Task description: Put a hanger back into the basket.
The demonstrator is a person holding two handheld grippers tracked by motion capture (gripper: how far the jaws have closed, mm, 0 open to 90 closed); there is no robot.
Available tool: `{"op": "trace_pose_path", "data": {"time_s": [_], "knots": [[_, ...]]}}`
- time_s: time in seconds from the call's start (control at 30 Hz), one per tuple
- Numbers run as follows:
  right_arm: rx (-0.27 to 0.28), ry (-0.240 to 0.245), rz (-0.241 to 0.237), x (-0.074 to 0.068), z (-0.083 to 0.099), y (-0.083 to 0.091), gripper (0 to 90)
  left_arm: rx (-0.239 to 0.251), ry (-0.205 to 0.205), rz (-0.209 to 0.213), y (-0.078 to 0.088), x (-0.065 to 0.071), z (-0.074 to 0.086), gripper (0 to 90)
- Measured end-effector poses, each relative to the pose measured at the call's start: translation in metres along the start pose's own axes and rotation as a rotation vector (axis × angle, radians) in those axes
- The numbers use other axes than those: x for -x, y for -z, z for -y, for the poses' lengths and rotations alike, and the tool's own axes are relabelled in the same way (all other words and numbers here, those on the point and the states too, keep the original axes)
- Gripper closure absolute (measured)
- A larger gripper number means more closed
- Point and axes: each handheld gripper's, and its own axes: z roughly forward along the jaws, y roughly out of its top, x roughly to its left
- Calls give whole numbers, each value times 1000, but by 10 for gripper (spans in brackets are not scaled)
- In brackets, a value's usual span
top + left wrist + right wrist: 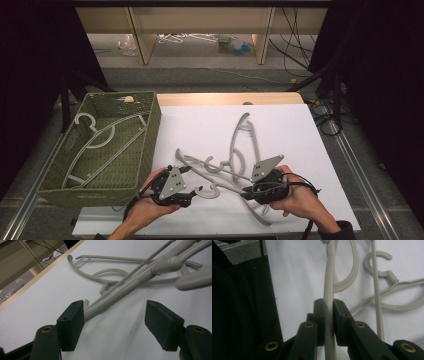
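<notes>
Several grey plastic hangers (220, 170) lie tangled on the white table top (200, 130). My right gripper (250, 191) is shut on the thin arm of one of them; in the right gripper view the grey hanger arm (329, 277) runs straight up between the pressed pads of my right gripper (328, 315). My left gripper (192, 197) is open beside the pile, pointing right at a hanger hook (211, 192). In the left gripper view its jaws (115, 322) stand apart, and the end of a hanger arm (120, 293) reaches the left pad (72, 322).
A green woven basket (150, 130) stands at the table's left with a grey hanger (100, 140) inside. One more hanger (245, 135) curves toward the table's far side. Beyond the table are wooden shelf legs and cables on the floor.
</notes>
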Motion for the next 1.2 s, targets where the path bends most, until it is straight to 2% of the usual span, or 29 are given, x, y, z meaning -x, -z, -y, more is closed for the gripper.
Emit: {"op": "trace_pose_path", "data": {"time_s": [0.03,0.07,0.1,0.17,0.23,0.3,0.4,0.47,0.57,0.67,0.7,0.73,0.77,0.83,1.0,1.1,1.17,1.2], "knots": [[-2,3,-2,-1,0,1,821,-15,-32,2,-2,-1,-2,320],[-3,4,-4,-1,0,1,821,-6,-21,7,-4,-1,-2,320],[-3,3,-4,-2,0,1,821,-22,-34,24,-5,-4,-4,322],[-1,13,-6,-2,-1,1,821,-23,-43,28,-9,-5,-6,325],[0,13,-10,-3,-1,1,821,-49,-87,49,-11,-6,-8,351],[0,23,-16,-4,-1,2,821,-56,-124,45,-14,-6,-10,365],[3,30,-22,-5,-1,2,821,-59,-164,81,-18,-6,-12,425],[1,32,-27,-6,-2,2,821,-67,-187,128,-20,-6,-14,511],[3,38,-26,-5,-1,2,821,-72,-256,147,-22,-6,-17,594],[11,40,-29,-3,0,3,821,-78,-332,154,-21,-7,-21,634],[17,44,-28,-3,1,4,821,-81,-338,161,-21,-7,-23,645],[22,42,-25,-2,1,4,820,-79,-348,145,-20,-8,-25,653],[35,55,-16,-1,1,6,819,-80,-339,151,-19,-8,-26,658],[51,56,-13,0,2,7,814,-75,-360,148,-16,-9,-30,673],[91,40,27,4,3,13,788,-72,-344,164,-12,-10,-38,719],[96,23,52,5,4,14,768,-86,-336,182,-10,-9,-41,732],[98,15,52,6,4,15,750,-96,-317,196,-9,-9,-43,739],[103,5,63,7,4,15,737,-98,-289,210,-9,-10,-43,742]]}}
